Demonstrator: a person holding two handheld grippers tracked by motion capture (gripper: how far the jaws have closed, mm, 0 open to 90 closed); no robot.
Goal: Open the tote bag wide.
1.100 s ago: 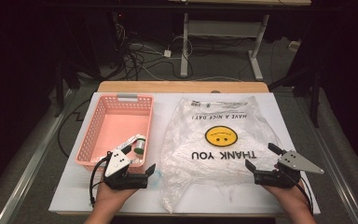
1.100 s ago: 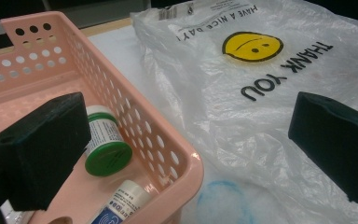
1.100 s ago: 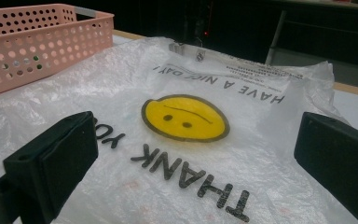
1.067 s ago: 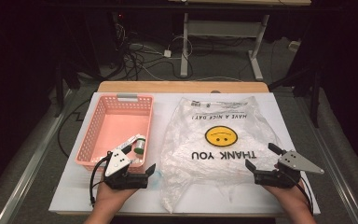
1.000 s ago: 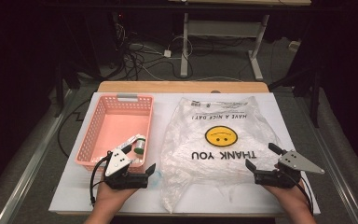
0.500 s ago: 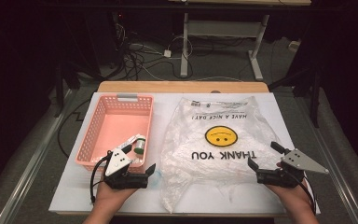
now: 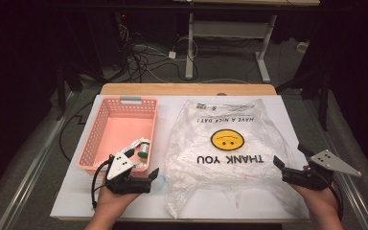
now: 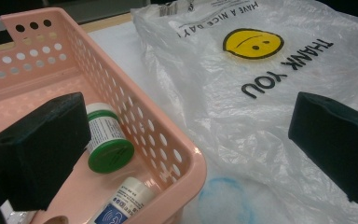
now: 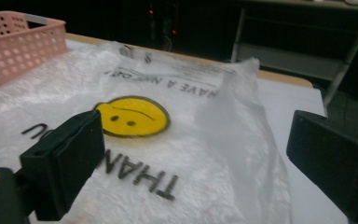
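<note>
- Right gripper [image 7: 292, 168]: shifted slightly outward toward the worktop's right edge since a second ago; left gripper [image 7: 146, 175] unchanged in place.
- Plastic bag [image 7: 227, 158]: thin, clear, crinkled film, lying flat on the middle of the worktop [image 7: 76, 191]. Printed in black "THANK YOU" and "HAVE A NICE DAY!", with a round yellow smiley face [image 7: 227, 139] between the two lines; print reads upside down from the person's side. Small label at its far end, too small to read.
- Basket [image 7: 124, 103]: pink rigid plastic, rectangular, walls pierced with round holes; stands just left of the bag.
- Bottle [image 8: 106, 140]: in the basket's near corner, lying on its side, green cap, white label, print not legible.
- Tube [image 8: 121, 200]: white with blue markings, beside the bottle, text unreadable.
- Left gripper: fingers spread wide, holding nothing, over the basket's near corner and the bag's edge.
- Right gripper: fingers spread wide, empty, at the bag's right edge.
</note>
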